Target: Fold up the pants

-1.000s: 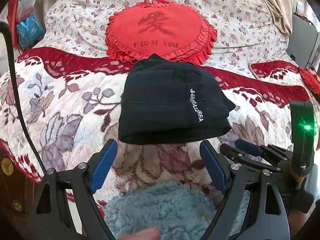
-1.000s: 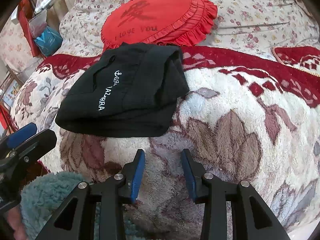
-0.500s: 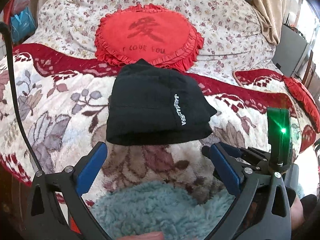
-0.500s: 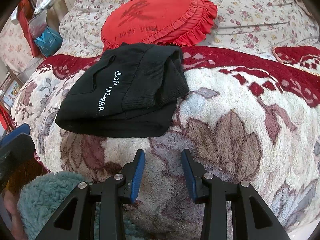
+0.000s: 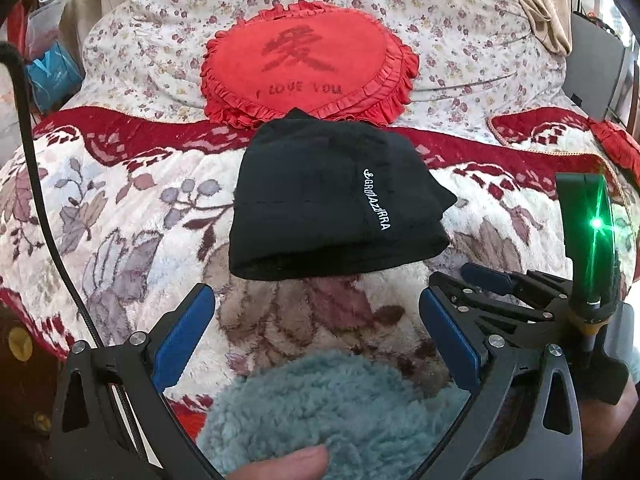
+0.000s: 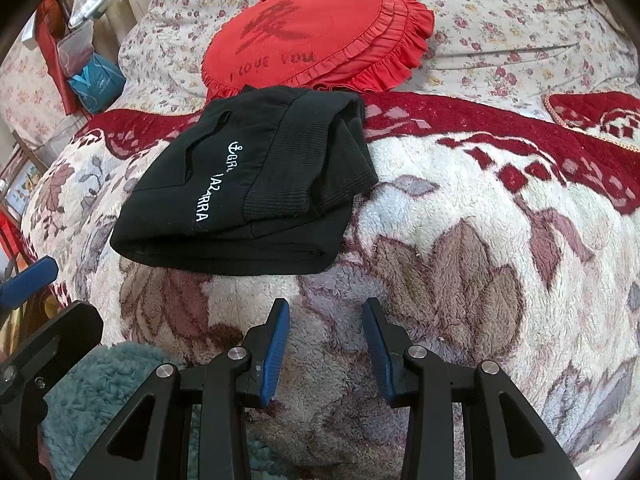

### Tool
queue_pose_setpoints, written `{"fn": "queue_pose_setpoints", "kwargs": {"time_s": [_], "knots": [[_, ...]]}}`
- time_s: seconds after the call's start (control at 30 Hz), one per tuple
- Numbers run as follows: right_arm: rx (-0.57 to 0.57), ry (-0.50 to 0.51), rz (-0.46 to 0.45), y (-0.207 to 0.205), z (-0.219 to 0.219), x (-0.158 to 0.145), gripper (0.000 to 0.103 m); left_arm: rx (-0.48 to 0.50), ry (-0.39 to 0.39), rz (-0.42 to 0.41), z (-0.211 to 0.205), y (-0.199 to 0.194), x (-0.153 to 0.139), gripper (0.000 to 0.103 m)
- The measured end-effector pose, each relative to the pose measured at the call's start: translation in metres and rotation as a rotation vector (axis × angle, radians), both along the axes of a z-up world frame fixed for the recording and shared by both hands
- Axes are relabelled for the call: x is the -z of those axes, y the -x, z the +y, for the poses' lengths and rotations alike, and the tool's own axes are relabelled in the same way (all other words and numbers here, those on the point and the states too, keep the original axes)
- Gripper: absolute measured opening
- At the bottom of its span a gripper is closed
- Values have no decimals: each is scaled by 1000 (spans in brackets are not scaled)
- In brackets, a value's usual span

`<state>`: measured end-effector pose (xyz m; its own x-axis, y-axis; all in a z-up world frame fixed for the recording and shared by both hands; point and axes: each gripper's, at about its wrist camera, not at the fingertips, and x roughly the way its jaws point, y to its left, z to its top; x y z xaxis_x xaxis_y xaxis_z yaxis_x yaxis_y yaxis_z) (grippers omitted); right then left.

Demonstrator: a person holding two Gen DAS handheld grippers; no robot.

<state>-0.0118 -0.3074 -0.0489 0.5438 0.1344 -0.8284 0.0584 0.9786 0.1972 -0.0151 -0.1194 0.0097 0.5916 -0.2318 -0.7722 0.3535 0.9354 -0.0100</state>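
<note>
The black pants (image 5: pixel 320 208) lie folded into a compact bundle on the floral blanket (image 5: pixel 120 216), white lettering on top. They also show in the right wrist view (image 6: pixel 256 184), with ribbed cuffs at the right end. My left gripper (image 5: pixel 316 328) is open and empty, just short of the bundle's near edge. My right gripper (image 6: pixel 326 340) is open and empty, hovering over the blanket (image 6: pixel 460 280) to the near right of the pants. The right gripper also shows at the right of the left wrist view (image 5: pixel 500 284).
A red heart-shaped pillow (image 5: pixel 308 68) lies right behind the pants, on a floral duvet (image 5: pixel 460 32). A teal fleece sleeve (image 5: pixel 332 408) fills the near foreground. A black cable (image 5: pixel 36 184) hangs at the left. Blue bags (image 6: pixel 96 80) stand beside the bed.
The left wrist view swung left and back, ending close to where it was a second ago, with its jaws spread wider. The right gripper and the pants have not moved.
</note>
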Motion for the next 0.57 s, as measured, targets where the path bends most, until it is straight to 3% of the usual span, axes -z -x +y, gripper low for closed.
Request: {"fn": "queue_pose_setpoints", "kwargs": {"time_s": [0.57], "knots": [[1,-1,-1,0,0,0,37,3,27,-10,1,1,0,102]]}}
